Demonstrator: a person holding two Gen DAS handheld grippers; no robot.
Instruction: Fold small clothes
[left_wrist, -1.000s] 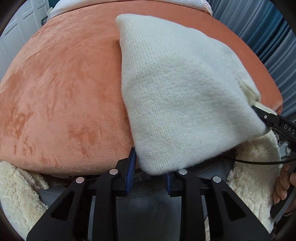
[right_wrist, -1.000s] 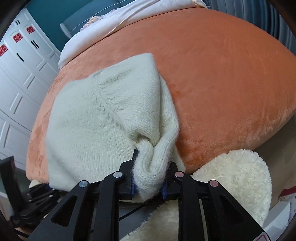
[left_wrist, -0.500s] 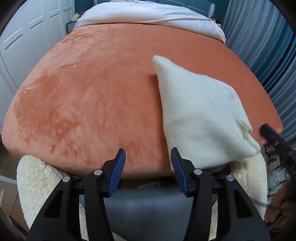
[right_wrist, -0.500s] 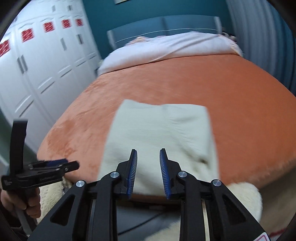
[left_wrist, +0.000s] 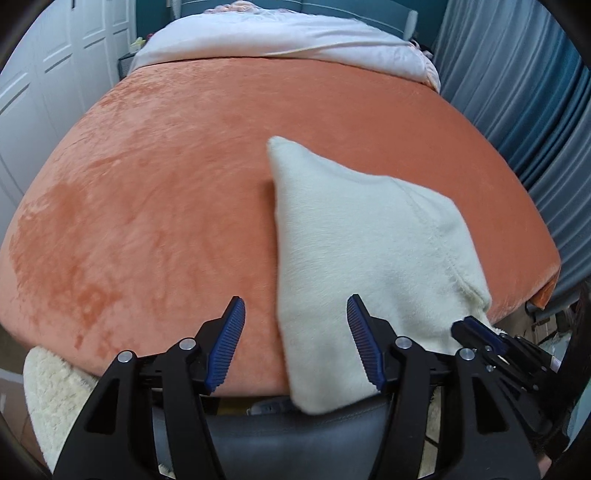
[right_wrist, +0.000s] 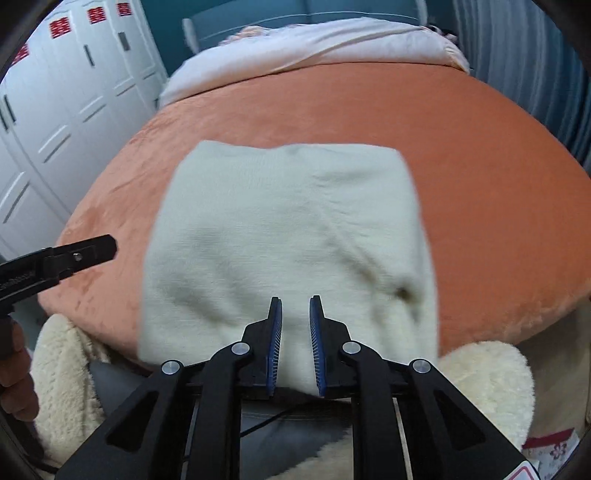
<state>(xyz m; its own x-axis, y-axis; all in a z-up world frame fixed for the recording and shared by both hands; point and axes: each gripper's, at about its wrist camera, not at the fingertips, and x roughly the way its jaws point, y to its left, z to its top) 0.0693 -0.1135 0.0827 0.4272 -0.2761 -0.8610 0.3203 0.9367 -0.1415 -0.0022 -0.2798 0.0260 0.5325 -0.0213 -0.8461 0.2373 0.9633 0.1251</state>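
Both grippers hang clear of the cream knit garment (right_wrist: 288, 236), which lies folded flat on the near right part of the orange bedspread (left_wrist: 147, 206). Left gripper (left_wrist: 295, 343) — jaws just widened, empty. Right gripper (right_wrist: 295, 328) — jaws just narrowed to a slim gap, pinching nothing, over the garment's near edge.

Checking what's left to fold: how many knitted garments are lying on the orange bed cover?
1: a folded cream knitted garment on the orange plush bed cover, at its near edge. Others may lie out of view.
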